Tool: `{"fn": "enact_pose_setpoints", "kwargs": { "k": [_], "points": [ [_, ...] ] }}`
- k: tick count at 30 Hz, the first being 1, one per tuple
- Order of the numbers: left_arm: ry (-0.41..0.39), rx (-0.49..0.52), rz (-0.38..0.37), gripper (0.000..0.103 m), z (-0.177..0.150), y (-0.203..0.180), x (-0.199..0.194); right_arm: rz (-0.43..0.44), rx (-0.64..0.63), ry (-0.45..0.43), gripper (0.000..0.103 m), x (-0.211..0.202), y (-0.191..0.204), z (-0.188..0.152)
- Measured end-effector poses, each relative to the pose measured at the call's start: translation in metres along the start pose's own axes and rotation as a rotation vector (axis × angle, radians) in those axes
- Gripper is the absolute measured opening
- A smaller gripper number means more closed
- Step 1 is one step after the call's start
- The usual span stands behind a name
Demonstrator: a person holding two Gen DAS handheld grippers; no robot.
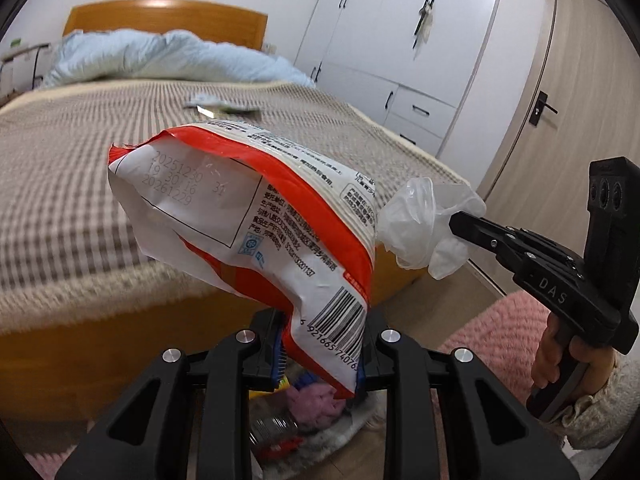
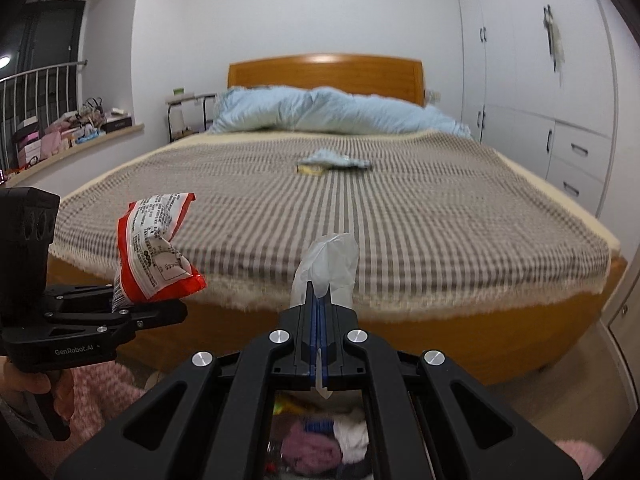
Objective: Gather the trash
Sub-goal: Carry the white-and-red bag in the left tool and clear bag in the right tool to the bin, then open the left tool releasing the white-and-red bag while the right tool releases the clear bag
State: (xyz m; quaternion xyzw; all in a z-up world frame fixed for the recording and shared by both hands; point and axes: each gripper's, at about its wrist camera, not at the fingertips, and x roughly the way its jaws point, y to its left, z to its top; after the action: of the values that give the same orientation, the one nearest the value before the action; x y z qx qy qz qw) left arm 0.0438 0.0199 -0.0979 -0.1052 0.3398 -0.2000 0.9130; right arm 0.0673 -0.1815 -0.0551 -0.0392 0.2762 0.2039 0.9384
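Note:
My left gripper (image 1: pixel 320 344) is shut on a crumpled red-and-white snack bag (image 1: pixel 248 216), which sticks up in front of the bed; the same snack bag (image 2: pixel 156 248) and left gripper (image 2: pixel 168 312) show at the left of the right wrist view. My right gripper (image 2: pixel 319 300) is shut on a clear plastic glove (image 2: pixel 326 264), seen in the left wrist view as a white bunch of glove (image 1: pixel 428 224) on the right gripper (image 1: pixel 456 224). More trash, a pale wrapper (image 2: pixel 334 160) with a yellow piece (image 2: pixel 310 169), lies mid-bed; the wrapper (image 1: pixel 212 102) also shows there.
Below both grippers is a heap of trash (image 2: pixel 316 440) with pink, white and blue bits on the floor. The striped bed cover (image 2: pixel 360 220) spreads ahead, blue duvet (image 2: pixel 328 114) at the headboard. White wardrobes (image 2: pixel 540 80) stand right, a door (image 1: pixel 568 80) beyond. Pink fabric (image 1: pixel 496 340) is nearby.

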Motion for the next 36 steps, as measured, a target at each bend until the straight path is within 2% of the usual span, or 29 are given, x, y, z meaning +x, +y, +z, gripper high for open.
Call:
{"fn": "enact_pose_setpoints", "kwargs": {
  "k": [6, 15, 24, 27, 33, 36],
  "points": [
    [0.08, -0.005, -0.028, 0.022, -0.025, -0.004, 0.017, -0.01, 0.016, 0.111, 0.001, 0.01, -0.001, -0.035],
    [0.249, 0.023, -0.049, 0.022, -0.064, -0.009, 0.051, -0.018, 0.074, 0.247, 0.001, 0.048, -0.01, -0.079],
    [0.469, -0.003, -0.081, 0.022, -0.113, 0.001, 0.087, -0.023, 0.126, 0.338, 0.001, 0.078, -0.024, -0.108],
    [0.545, -0.031, -0.107, 0.022, -0.128, 0.002, 0.099, -0.028, 0.139, 0.36, 0.001, 0.081, -0.03, -0.114],
    [0.693, -0.19, -0.151, 0.022, -0.152, 0.014, 0.122, -0.046, 0.16, 0.396, 0.001, 0.084, -0.042, -0.124],
    [0.754, -0.215, -0.142, 0.022, -0.164, 0.014, 0.134, -0.048, 0.175, 0.404, 0.001, 0.085, -0.048, -0.126]
  ]
}}
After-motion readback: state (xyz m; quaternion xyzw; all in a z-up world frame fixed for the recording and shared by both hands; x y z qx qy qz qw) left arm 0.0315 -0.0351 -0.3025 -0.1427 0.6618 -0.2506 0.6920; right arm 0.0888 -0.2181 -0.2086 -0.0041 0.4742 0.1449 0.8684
